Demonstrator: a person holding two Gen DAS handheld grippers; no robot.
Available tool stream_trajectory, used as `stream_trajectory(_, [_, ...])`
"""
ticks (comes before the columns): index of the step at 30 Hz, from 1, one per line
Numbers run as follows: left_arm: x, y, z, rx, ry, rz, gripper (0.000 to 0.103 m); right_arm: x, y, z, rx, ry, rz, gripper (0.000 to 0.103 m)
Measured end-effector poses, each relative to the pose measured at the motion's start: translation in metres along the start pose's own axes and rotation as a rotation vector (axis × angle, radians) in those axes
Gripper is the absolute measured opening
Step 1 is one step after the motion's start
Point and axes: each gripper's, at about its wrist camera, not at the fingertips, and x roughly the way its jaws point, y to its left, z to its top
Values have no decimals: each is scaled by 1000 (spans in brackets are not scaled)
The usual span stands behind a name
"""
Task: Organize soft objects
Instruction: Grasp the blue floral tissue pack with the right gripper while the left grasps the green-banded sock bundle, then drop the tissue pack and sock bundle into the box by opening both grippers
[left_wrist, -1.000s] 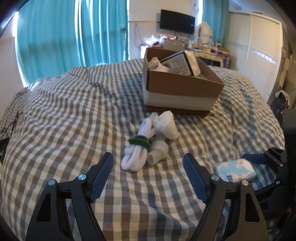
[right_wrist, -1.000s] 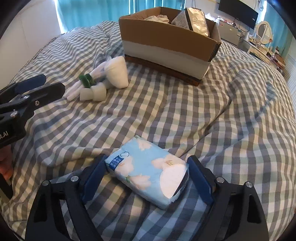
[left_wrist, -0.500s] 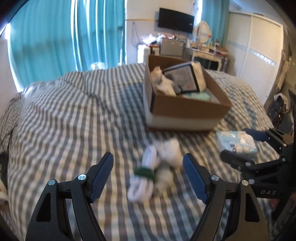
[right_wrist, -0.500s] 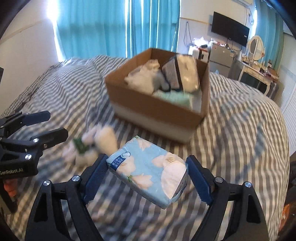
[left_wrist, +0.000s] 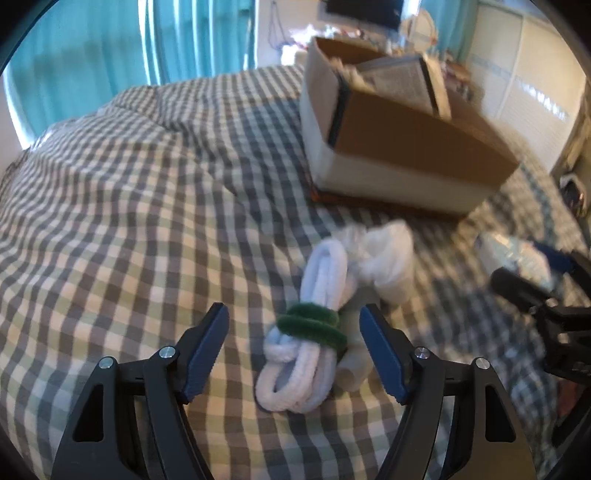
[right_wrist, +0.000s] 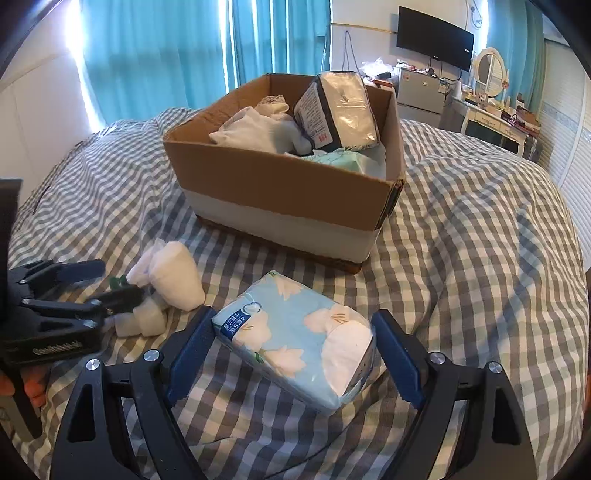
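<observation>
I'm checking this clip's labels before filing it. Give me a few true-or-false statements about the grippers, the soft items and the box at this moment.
1. The right gripper holds a blue floral tissue pack. True.
2. The left gripper is clamped on the white sock bundle. False: its jaws stand open on either side of it.
3. The cardboard box is empty. False: packets and white cloth lie inside.
4. A green band wraps the sock bundle. True.

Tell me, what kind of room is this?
Most likely a bedroom at home: the work happens on a bed with a checked cover, and a dressing table with an oval mirror and a wall TV stand behind it.
</observation>
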Motion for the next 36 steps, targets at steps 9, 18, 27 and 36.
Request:
stream_trajectory(9, [5, -2, -3, -9, 19, -17, 29, -4, 0, -6, 2, -2, 10, 86])
stream_trajectory(18, [-40, 7, -4, -76, -116, -45, 28, -14, 1, -4, 4, -34, 18, 86])
stream_trajectory(27, [-86, -15, 3, -3, -190, -78, 28, -53, 3, 15, -28, -117, 22, 85])
stream_trajectory(36, [-128, -42, 66, 83, -313, -122, 28, -103, -12, 82, -96, -260, -36, 85])
